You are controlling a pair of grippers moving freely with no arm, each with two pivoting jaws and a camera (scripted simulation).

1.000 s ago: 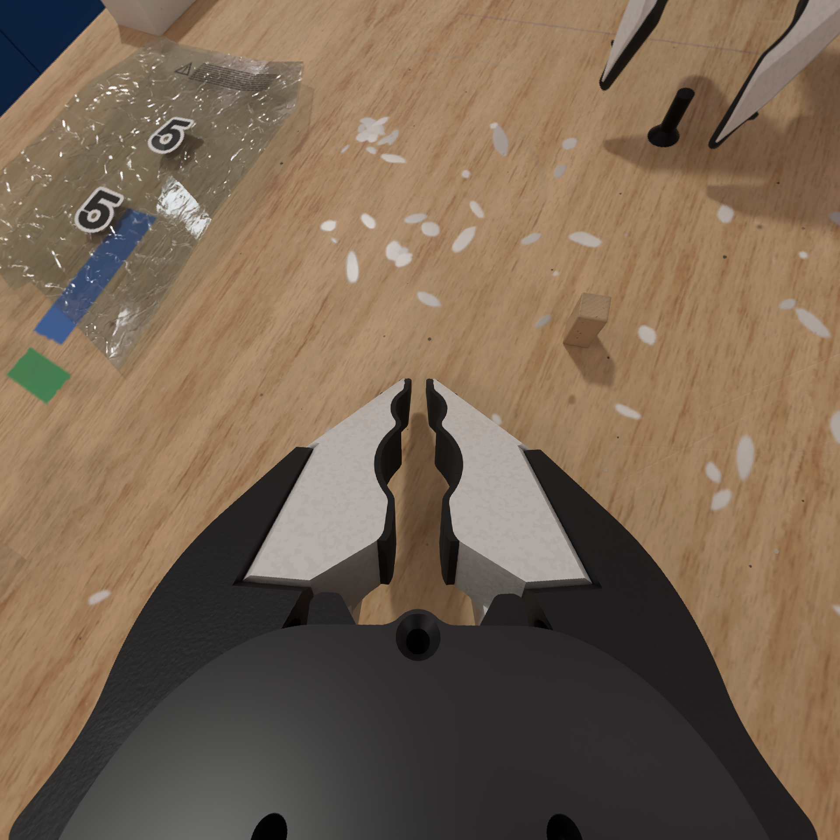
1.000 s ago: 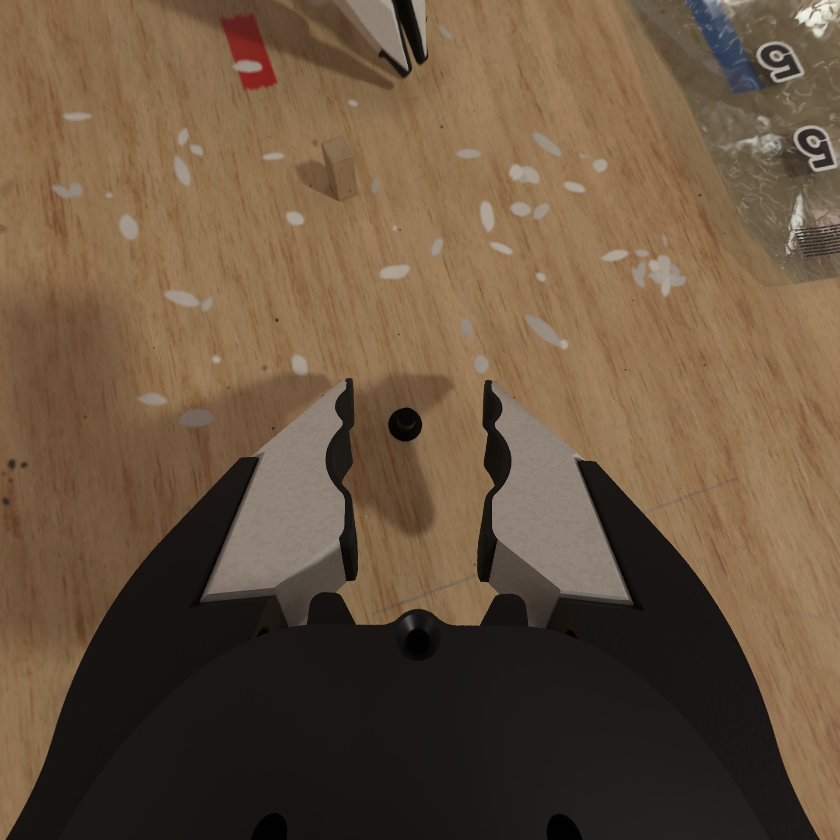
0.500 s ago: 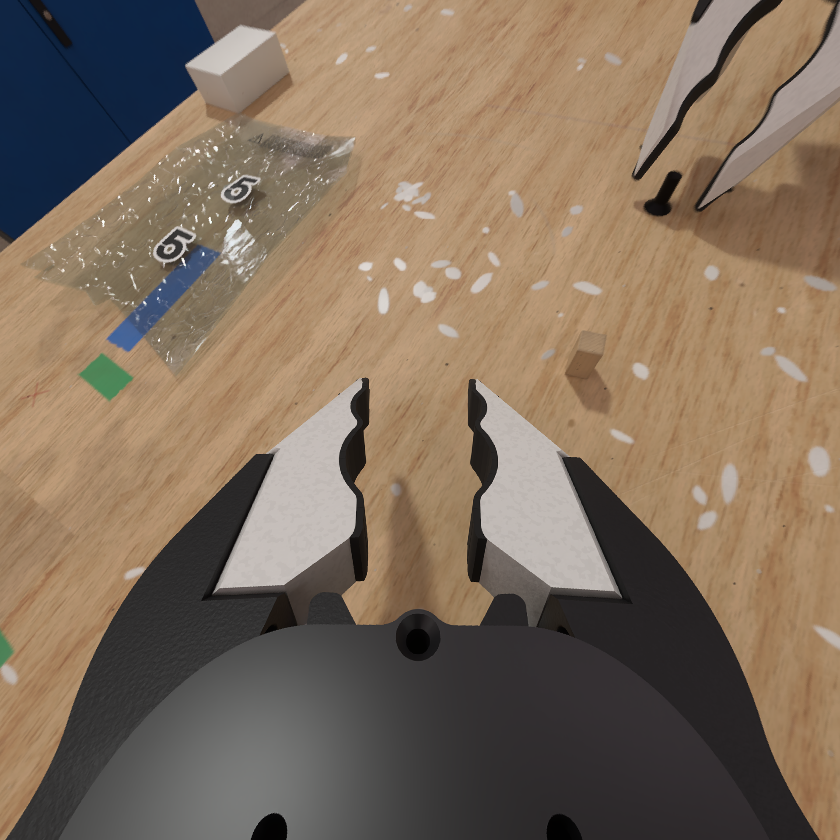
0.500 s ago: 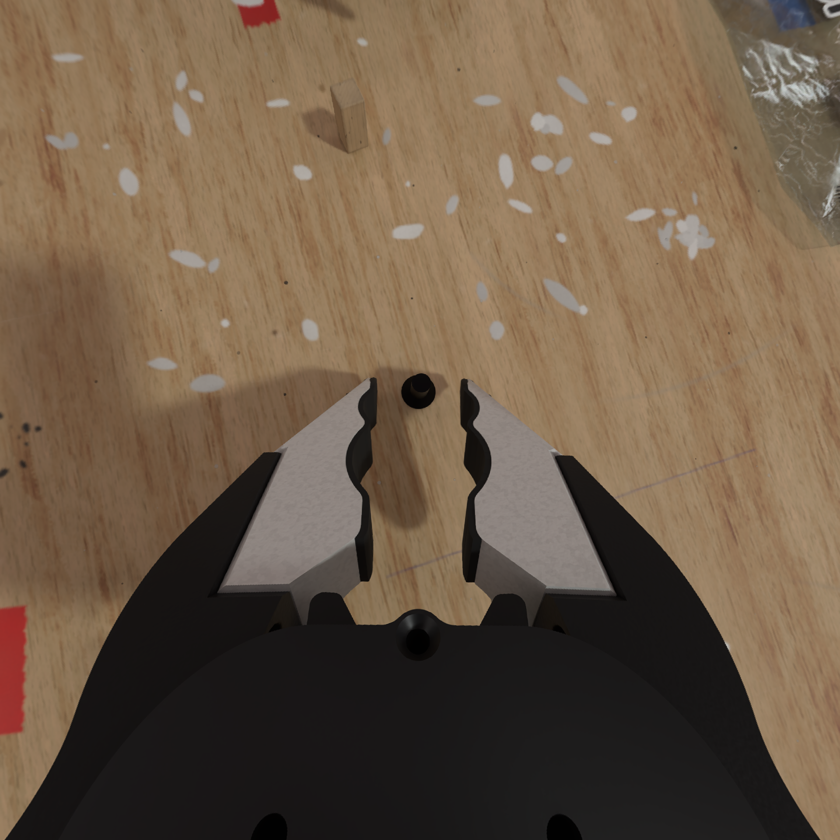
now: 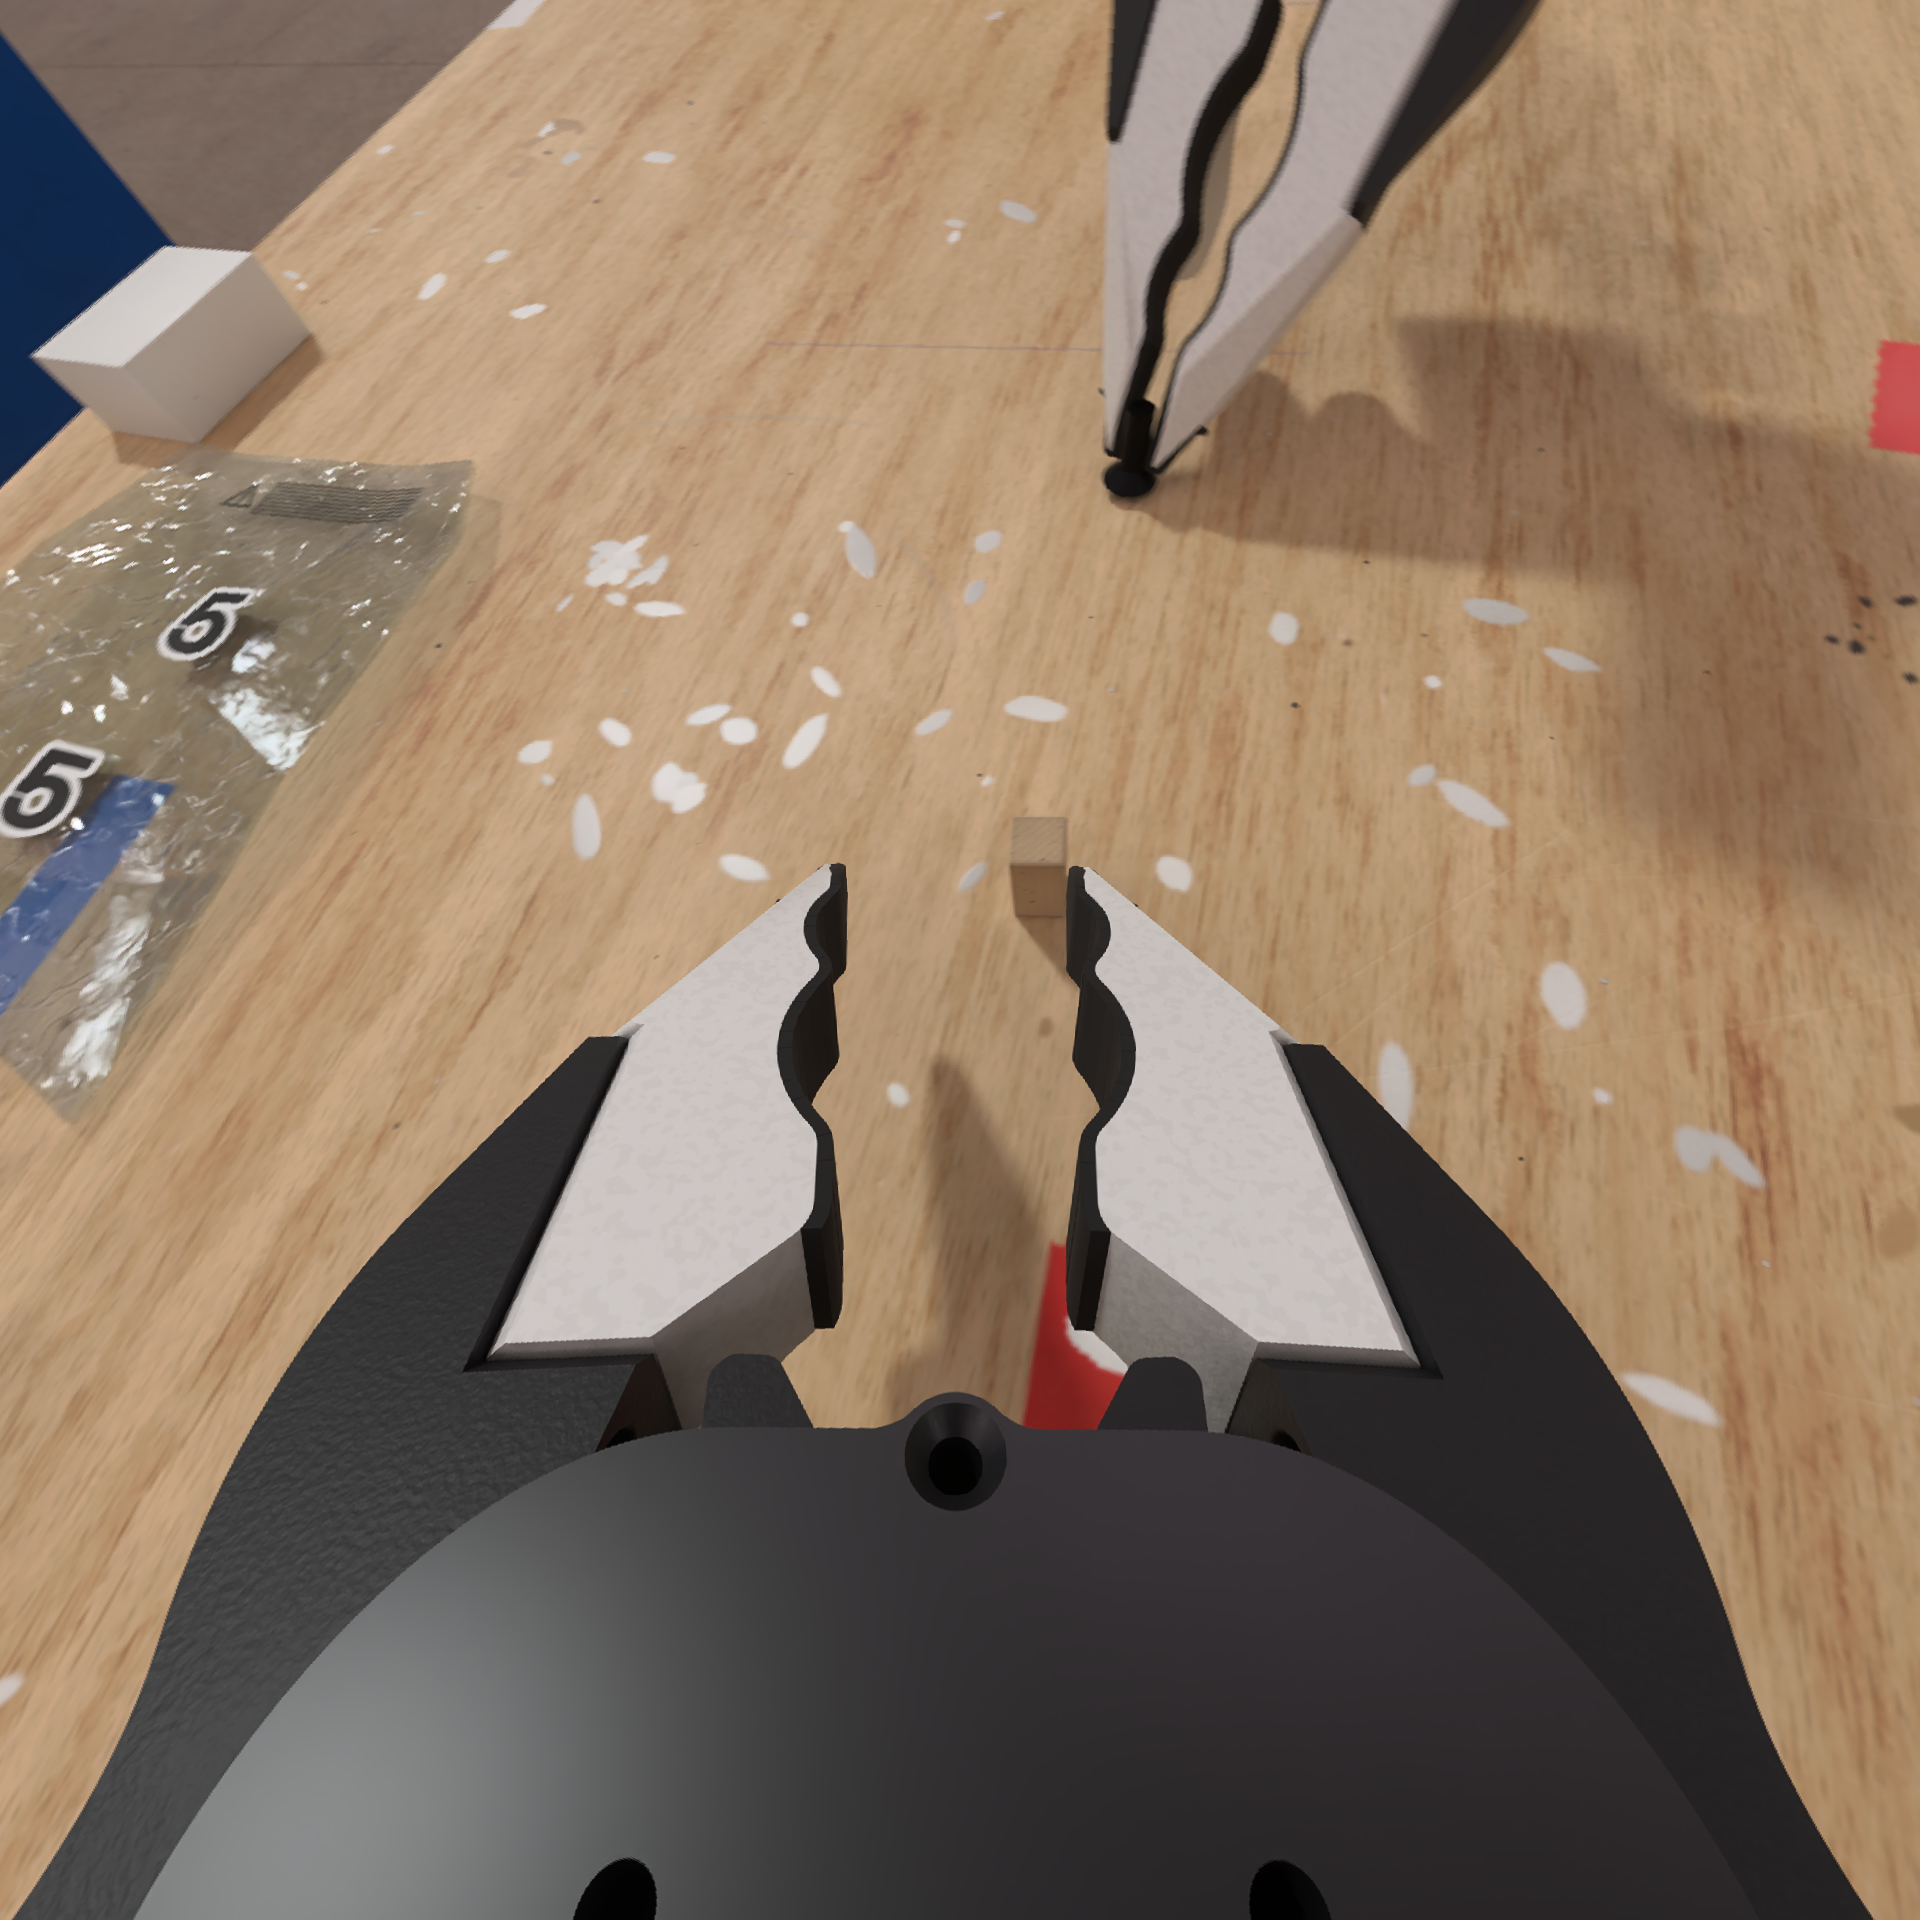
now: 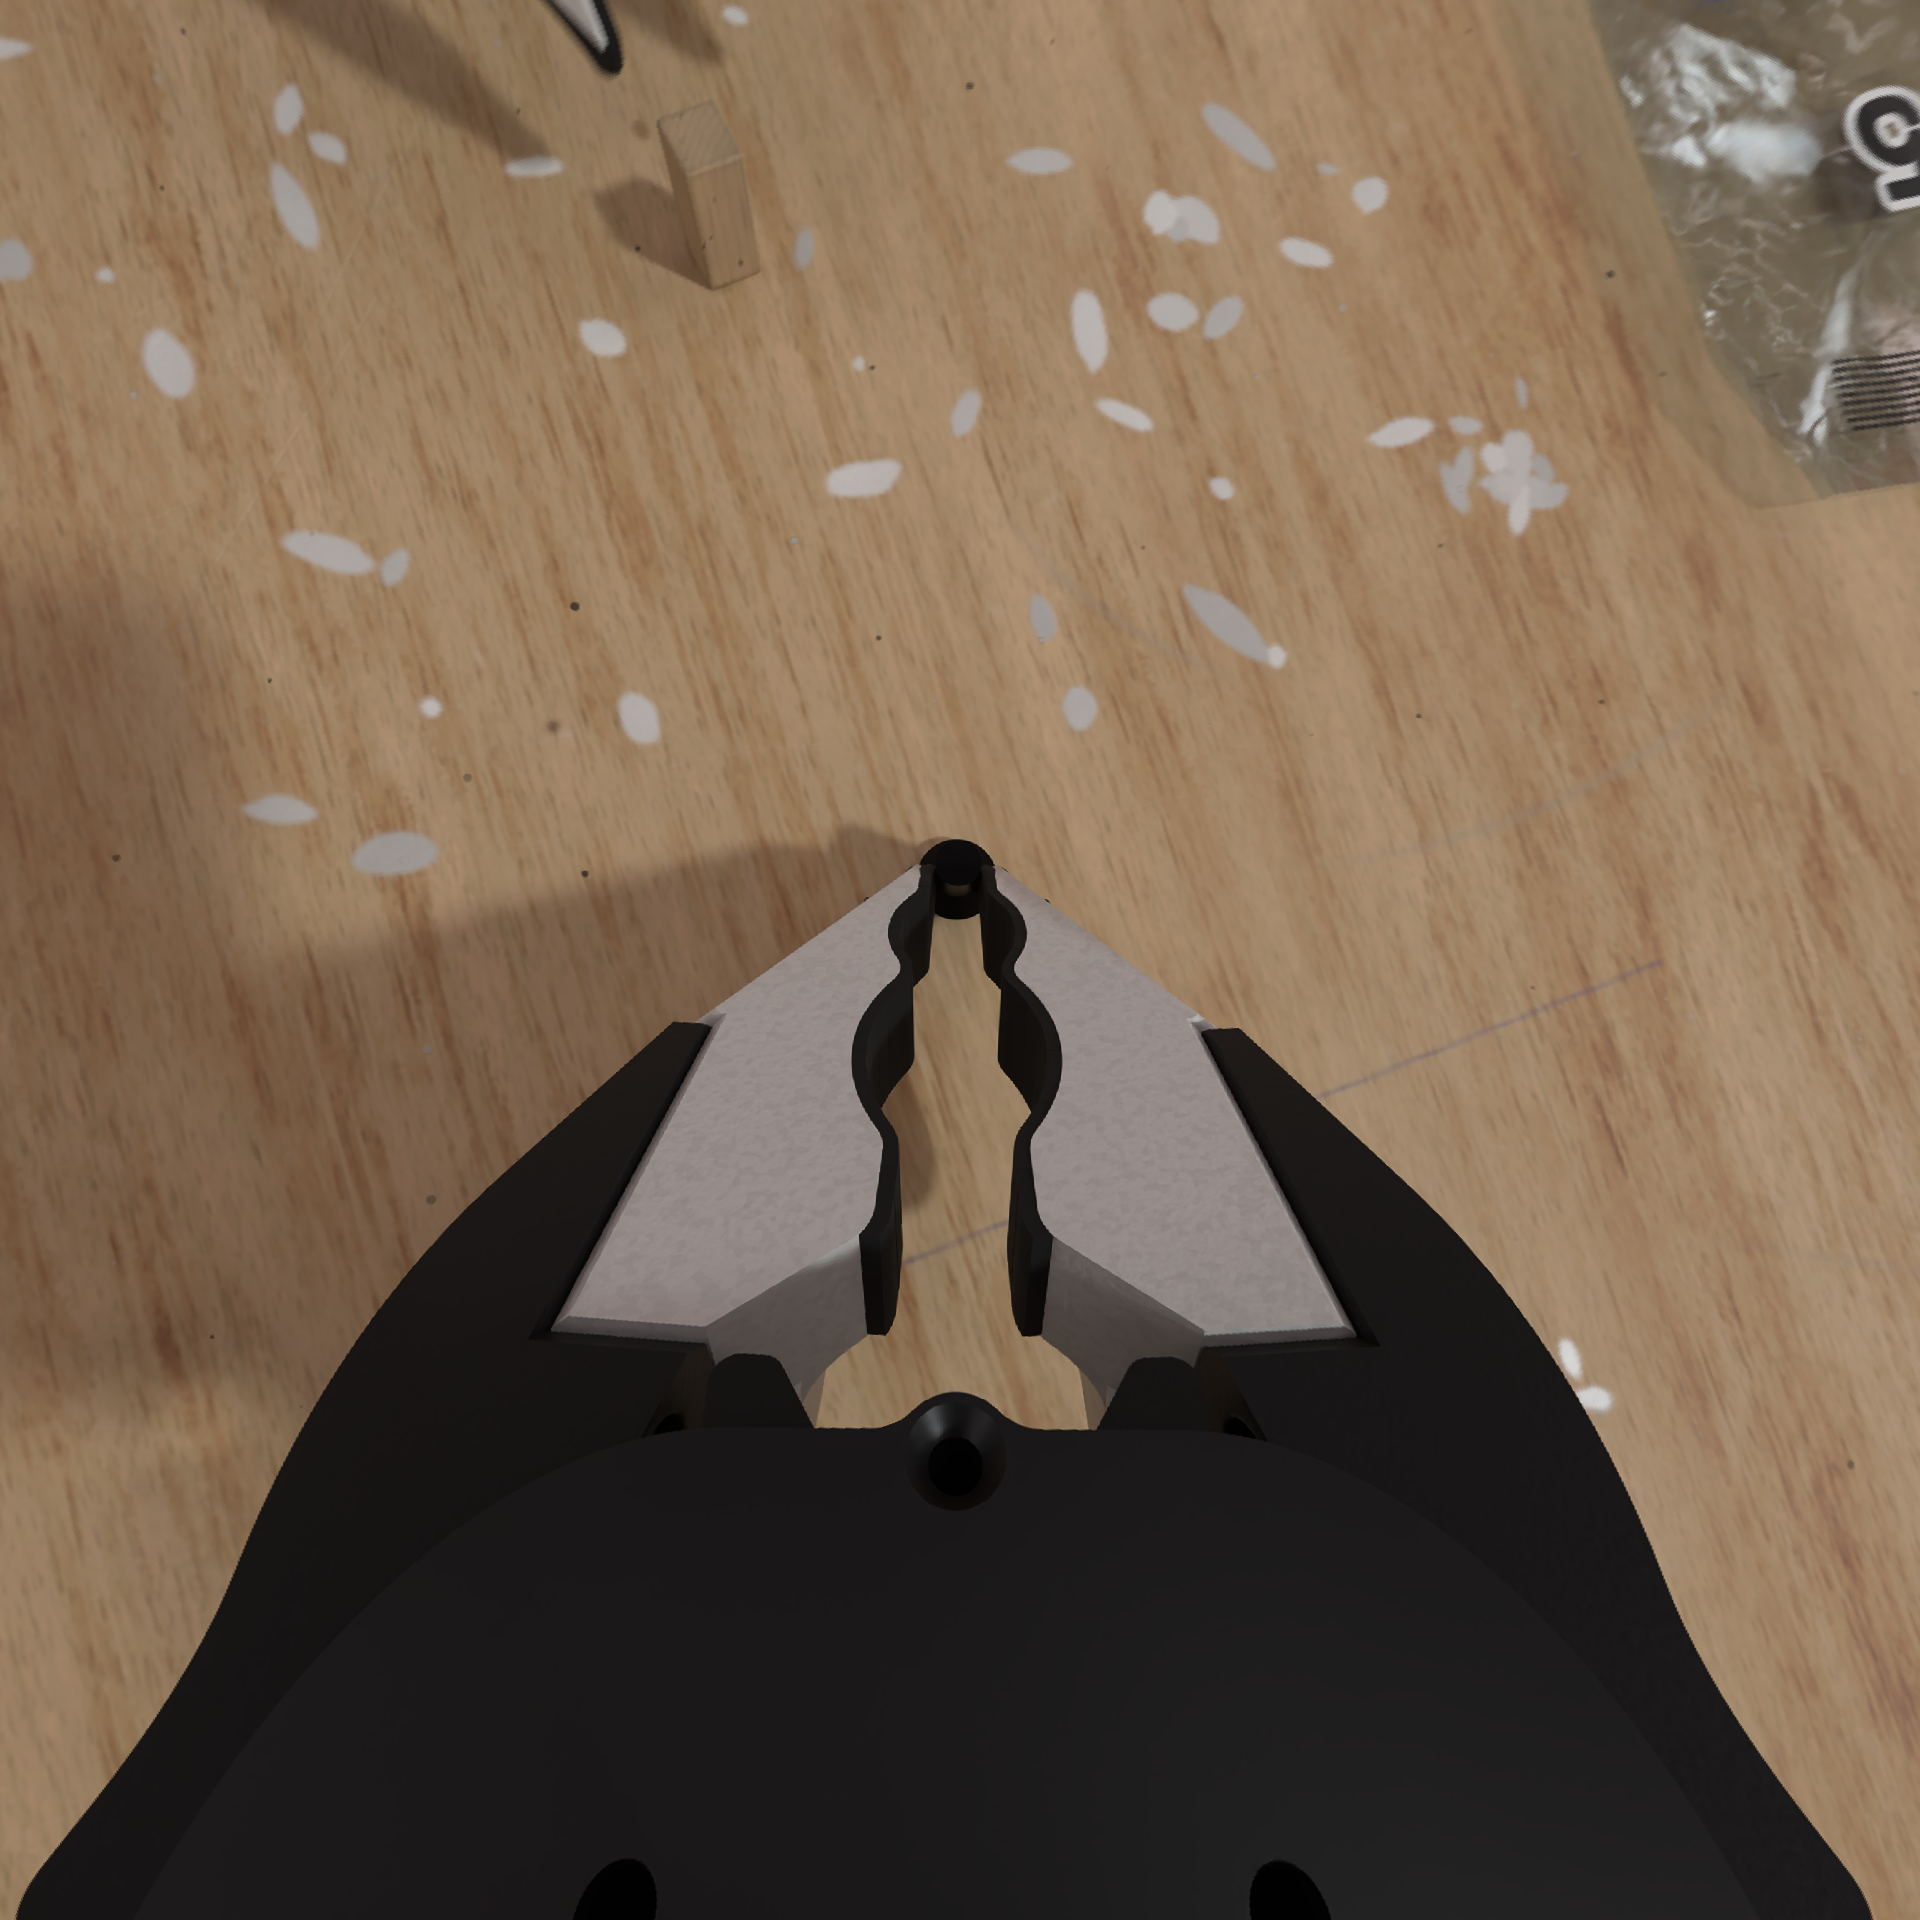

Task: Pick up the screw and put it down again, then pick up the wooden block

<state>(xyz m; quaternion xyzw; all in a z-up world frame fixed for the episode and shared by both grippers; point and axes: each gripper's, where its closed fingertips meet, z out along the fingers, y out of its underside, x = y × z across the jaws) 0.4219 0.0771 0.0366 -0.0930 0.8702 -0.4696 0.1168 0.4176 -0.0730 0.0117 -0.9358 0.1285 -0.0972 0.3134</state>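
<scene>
A small black screw (image 6: 956,871) stands head down on the wooden table, and my right gripper (image 6: 956,891) is shut on its shank at the fingertips. In the left wrist view the same gripper (image 5: 1151,442) pinches the screw (image 5: 1132,457) against the table at the far right. A small wooden block (image 5: 1039,865) stands upright just beyond my left gripper (image 5: 956,883), close to its right fingertip. The left gripper is open and empty. The block (image 6: 710,192) also shows at the top left of the right wrist view.
A clear plastic bag (image 5: 177,717) with printed digits lies at the left, over blue tape. A white box (image 5: 171,338) sits at the far left by the table's edge. Red tape (image 5: 1896,410) marks the right side. White flecks dot the table.
My right gripper has closed on the screw. My left gripper has opened and moved right toward the wooden block, which now sits just ahead of its right fingertip.
</scene>
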